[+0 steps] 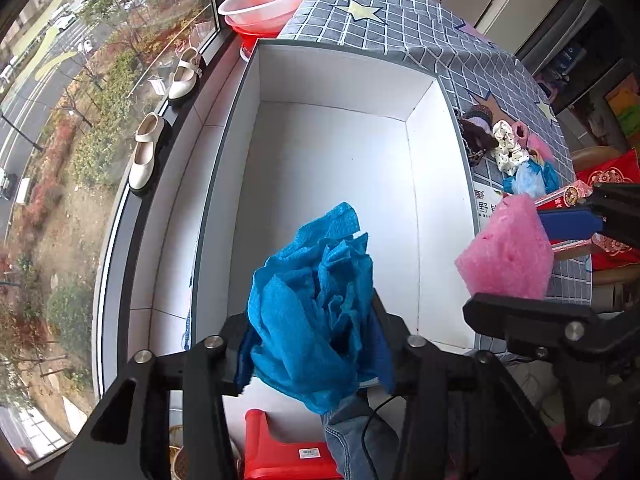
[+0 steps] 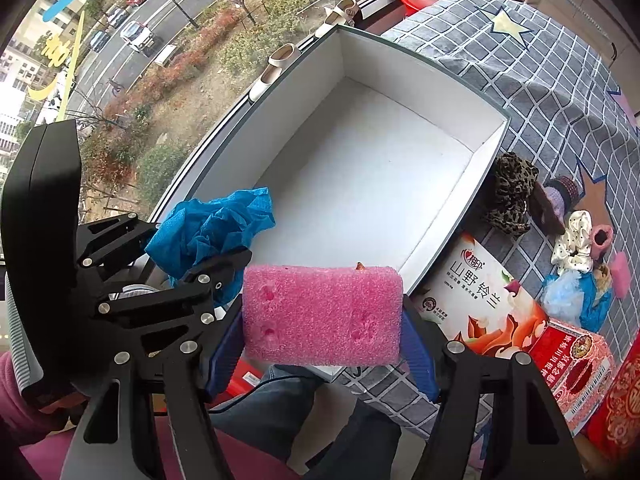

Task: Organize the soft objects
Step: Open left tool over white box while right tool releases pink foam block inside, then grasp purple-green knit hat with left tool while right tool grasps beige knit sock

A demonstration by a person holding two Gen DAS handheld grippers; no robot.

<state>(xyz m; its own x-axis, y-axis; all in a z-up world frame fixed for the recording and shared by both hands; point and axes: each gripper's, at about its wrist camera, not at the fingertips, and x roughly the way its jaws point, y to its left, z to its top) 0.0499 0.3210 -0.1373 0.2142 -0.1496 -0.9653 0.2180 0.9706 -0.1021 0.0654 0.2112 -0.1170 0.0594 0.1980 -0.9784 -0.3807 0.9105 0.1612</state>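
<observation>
Left wrist view: left gripper (image 1: pixel 316 344) hangs over the near end of the white box (image 1: pixel 436 184), jaws part-open, blue cloth (image 1: pixel 312 300) bunched loosely between them; whether the pads press on it, cannot tell. Pink sponge (image 1: pixel 508 256) at 3 o'clock. Let the cloth fall clear inside the rim.

Right wrist view: right gripper (image 2: pixel 322 340) clamps the pink sponge across its ends, above the box's near edge. Scrunchies (image 2: pixel 572 248) wait at 3 o'clock. Carry the sponge toward 12 o'clock before opening.
</observation>
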